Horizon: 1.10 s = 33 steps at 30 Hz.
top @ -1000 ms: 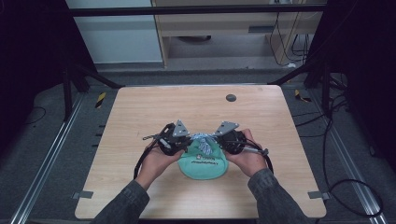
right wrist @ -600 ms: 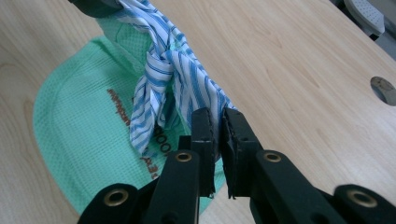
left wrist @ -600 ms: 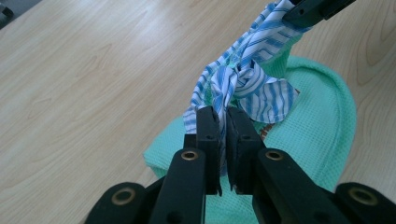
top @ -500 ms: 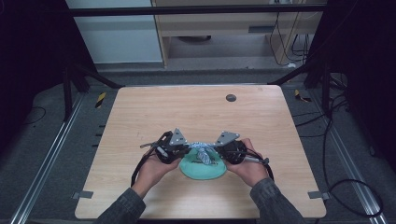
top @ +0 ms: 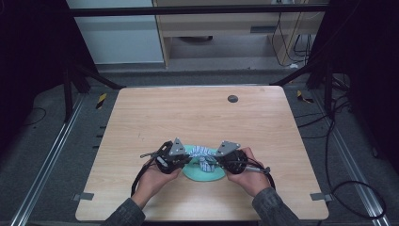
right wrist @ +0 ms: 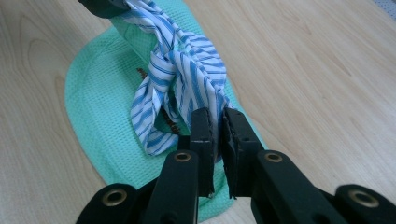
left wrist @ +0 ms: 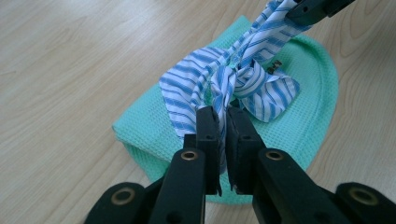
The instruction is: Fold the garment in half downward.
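A blue-and-white striped cloth strip (top: 202,153) (left wrist: 233,81) (right wrist: 184,70), knotted in its middle, stretches between my two grippers just above a folded green waffle-weave cloth (top: 203,172) (left wrist: 303,126) (right wrist: 98,121) on the table. My left gripper (top: 188,158) (left wrist: 222,116) is shut on one end of the strip. On the other end my right gripper (top: 212,160) (right wrist: 216,119) is shut. The two grippers face each other over the green cloth near the table's front edge.
The wooden table (top: 197,117) carries a small dark round disc (top: 232,98) at its far right. Cables trail from both grippers toward the front edge. Dark floor, rails and shelving surround the table.
Both hands have come toward the front edge of the table and lower, carrying the striped strip with them. Both grips stay shut.
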{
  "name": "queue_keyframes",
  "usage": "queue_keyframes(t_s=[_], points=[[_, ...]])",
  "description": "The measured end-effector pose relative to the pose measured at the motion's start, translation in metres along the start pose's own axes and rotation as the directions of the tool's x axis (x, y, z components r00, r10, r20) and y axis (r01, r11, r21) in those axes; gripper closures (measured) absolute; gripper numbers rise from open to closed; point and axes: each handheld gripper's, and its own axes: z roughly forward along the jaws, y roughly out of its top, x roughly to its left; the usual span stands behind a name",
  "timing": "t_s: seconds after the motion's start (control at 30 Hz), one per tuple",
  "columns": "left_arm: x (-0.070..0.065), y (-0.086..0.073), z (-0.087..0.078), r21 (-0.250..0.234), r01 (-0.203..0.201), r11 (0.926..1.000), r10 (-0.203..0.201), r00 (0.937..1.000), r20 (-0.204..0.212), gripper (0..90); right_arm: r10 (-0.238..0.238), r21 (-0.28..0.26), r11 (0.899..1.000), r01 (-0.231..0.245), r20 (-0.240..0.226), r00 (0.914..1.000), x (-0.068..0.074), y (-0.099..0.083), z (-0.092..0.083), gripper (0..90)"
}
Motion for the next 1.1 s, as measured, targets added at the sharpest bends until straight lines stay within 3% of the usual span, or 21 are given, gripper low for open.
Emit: queue_keyframes(t_s=[0.37, 0.77, 0.97, 1.1], points=[[-0.003, -0.009, 0.000, 0.005, 0.007, 1.0000, -0.007, 0.9999, 0.014, 83.8, -0.005, 0.008, 1.000, 0.006, -0.019, 0.9998, 0.009, -0.004, 0.001, 79.5], [-0.003, -0.011, -0.001, -0.008, 0.004, 1.0000, -0.004, 0.9997, 0.023, 84.2, 0.030, 0.018, 0.999, -0.030, -0.022, 0.9993, 0.008, 0.000, 0.007, 59.8], [-0.006, -0.013, -0.002, -0.012, 0.002, 0.9999, -0.002, 0.9996, 0.030, 83.7, 0.017, 0.021, 1.000, -0.016, -0.034, 0.9993, 0.012, 0.001, 0.008, 71.1], [-0.009, -0.017, -0.002, -0.002, -0.008, 1.0000, 0.008, 0.9995, 0.032, 82.8, 0.005, 0.016, 1.000, -0.005, -0.037, 0.9993, 0.017, 0.000, 0.004, 69.1]])
